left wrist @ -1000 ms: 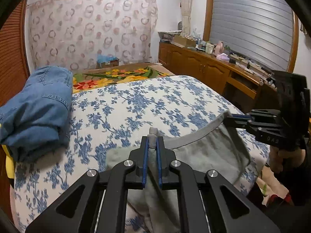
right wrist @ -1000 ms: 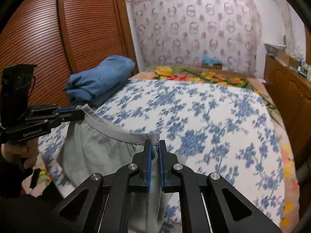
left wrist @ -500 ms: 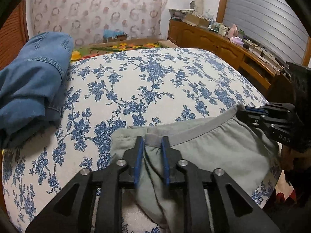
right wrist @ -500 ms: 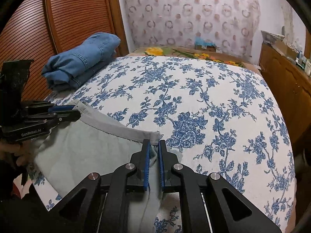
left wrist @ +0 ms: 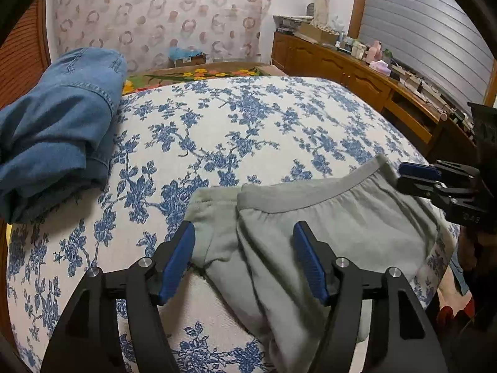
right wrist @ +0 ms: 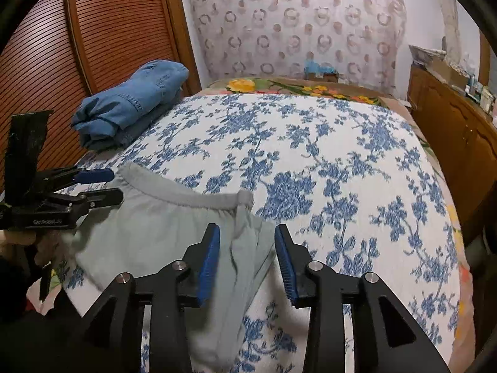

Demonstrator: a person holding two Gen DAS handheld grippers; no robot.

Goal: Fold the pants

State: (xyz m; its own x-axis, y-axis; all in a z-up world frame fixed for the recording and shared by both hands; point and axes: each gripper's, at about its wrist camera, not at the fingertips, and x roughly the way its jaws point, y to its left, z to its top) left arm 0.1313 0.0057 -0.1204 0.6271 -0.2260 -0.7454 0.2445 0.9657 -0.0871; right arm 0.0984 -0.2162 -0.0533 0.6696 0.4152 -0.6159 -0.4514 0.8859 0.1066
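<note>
The grey pants (left wrist: 326,214) are laid waistband-first at the lower centre of the floral bed (left wrist: 236,130) – ready for folding – so the left gripper (left wrist: 243,258) and right gripper (right wrist: 247,258) are opening, their pads clear of the cloth.

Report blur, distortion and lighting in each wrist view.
Left wrist view: fisheye bends the bed into a dome, dark vignette at the corners, grey pants smeared near the opening left gripper. Right wrist view: same bulge, louvred doors curve, pants blurred below the opening right gripper; dim, even indoor light, no glare.
</note>
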